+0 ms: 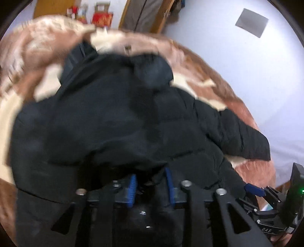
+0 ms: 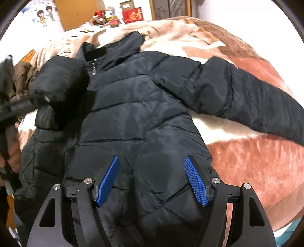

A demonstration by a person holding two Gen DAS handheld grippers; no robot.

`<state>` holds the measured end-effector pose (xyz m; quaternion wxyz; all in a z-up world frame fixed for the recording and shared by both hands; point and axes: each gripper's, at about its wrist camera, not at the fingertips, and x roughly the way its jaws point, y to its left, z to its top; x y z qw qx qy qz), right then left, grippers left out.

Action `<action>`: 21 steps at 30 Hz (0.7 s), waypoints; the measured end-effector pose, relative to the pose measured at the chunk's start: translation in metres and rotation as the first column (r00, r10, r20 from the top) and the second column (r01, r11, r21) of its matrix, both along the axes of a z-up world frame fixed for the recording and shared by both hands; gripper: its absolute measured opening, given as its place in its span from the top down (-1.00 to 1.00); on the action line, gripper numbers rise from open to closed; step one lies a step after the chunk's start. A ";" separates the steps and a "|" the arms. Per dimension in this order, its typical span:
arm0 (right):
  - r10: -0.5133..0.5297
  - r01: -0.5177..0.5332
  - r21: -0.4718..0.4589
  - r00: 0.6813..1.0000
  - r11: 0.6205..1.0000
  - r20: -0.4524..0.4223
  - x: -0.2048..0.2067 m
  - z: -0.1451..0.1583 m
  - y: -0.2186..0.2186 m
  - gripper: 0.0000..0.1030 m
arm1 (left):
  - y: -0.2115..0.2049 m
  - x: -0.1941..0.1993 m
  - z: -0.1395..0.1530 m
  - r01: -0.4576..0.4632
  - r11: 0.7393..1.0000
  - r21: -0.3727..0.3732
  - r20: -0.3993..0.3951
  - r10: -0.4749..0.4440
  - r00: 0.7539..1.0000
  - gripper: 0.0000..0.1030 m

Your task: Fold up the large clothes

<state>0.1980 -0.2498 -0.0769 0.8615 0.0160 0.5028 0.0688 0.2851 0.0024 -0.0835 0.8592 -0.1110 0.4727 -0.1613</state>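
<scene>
Big black puffer jacket [image 2: 136, 106] was laid out front-up on the bed, on a fuzzy pink/brown/cream blanket [image 2: 247, 155], collar pointing toward the far side w/ the zip up the middle. One sleeve [image 2: 252, 102] was stretched straight out to the right across the blanket, the other sleeve [image 2: 57, 79] was already flipped in over the chest, cuff hanging by the zip. Right gripper [image 2: 152, 178] was hovering over the hem end, blue fingers [image 2: 195, 182] wide apart, nothing b/w them, not touching the fabric afaict. Left gripper [image 1: 152, 182] view was pretty blurry, its blue fingers [image 1: 133, 188] sat a bit apart w/ a small gap, right down against the black fabric; couldn't tell if any of it was pinched, looked more like not. Brown garment [image 2: 22, 79] was bunched at the left edge of the bed, and a red box [image 2: 133, 14] + other clutter sat past the far end by a wooden door [image 2: 76, 13].
</scene>
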 end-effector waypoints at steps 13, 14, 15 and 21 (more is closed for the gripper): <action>0.008 -0.010 0.025 0.997 1.000 0.074 0.005 0.021 0.014 -0.38 | 0.012 -0.033 0.043 0.039 0.991 -0.129 0.104 -0.026 0.994 -0.48; 0.012 -0.014 0.026 0.997 1.000 0.082 0.006 0.023 0.016 -0.38 | 0.022 -0.035 0.044 0.026 0.990 -0.139 0.103 -0.012 0.995 -0.48; 0.015 -0.018 0.026 0.996 1.000 0.090 0.008 0.025 0.018 -0.38 | 0.030 -0.034 0.044 0.010 0.989 -0.145 0.099 0.004 0.995 -0.48; 0.048 -0.052 0.035 0.994 0.998 0.101 0.031 0.019 0.040 -0.27 | 0.113 -0.020 0.029 -0.209 0.977 -0.044 0.080 0.212 0.974 -0.45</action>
